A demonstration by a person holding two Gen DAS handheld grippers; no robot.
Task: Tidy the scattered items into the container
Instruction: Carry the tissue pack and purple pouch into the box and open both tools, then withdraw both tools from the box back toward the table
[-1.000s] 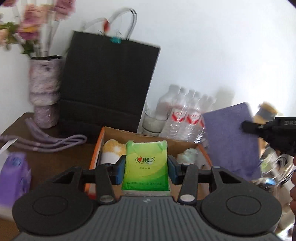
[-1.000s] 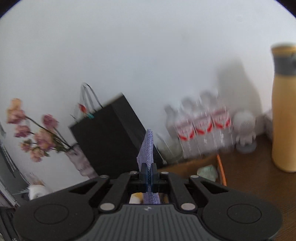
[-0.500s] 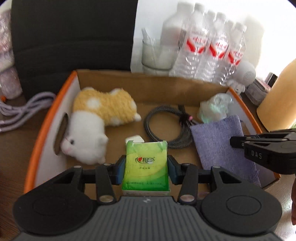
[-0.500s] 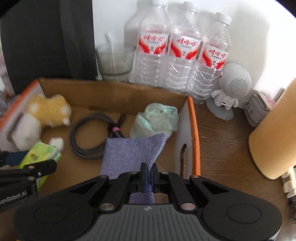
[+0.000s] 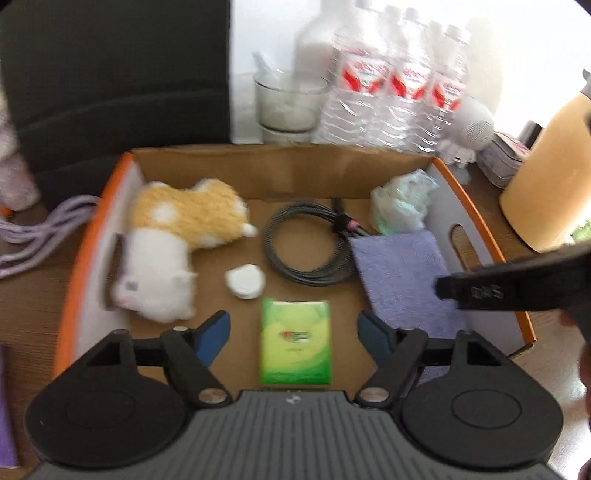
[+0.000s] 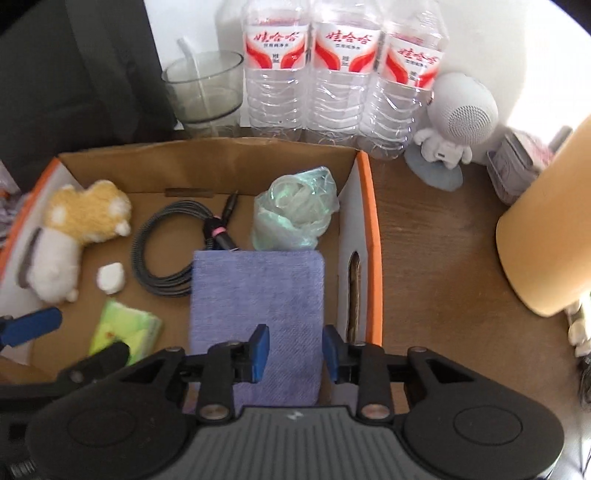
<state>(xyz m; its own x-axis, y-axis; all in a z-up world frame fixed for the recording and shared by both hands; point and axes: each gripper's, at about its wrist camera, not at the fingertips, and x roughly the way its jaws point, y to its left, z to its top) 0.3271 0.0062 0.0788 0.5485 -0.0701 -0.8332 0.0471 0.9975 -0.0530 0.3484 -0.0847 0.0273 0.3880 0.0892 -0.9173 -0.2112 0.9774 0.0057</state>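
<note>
Since a moment ago your left gripper (image 5: 293,334) and right gripper (image 6: 294,349) have dropped over the cardboard box (image 5: 280,168) and both jaws have just been opening. The tissue pack (image 5: 295,341) and purple cloth (image 6: 256,295) now lie loose on the box floor, nothing clamped. Both point lengthwise toward the far wall. Beside the box you still have the lilac cord (image 5: 40,225).

black bag (image 5: 110,74) cut off, bottle tops (image 6: 343,14) cropped
</note>
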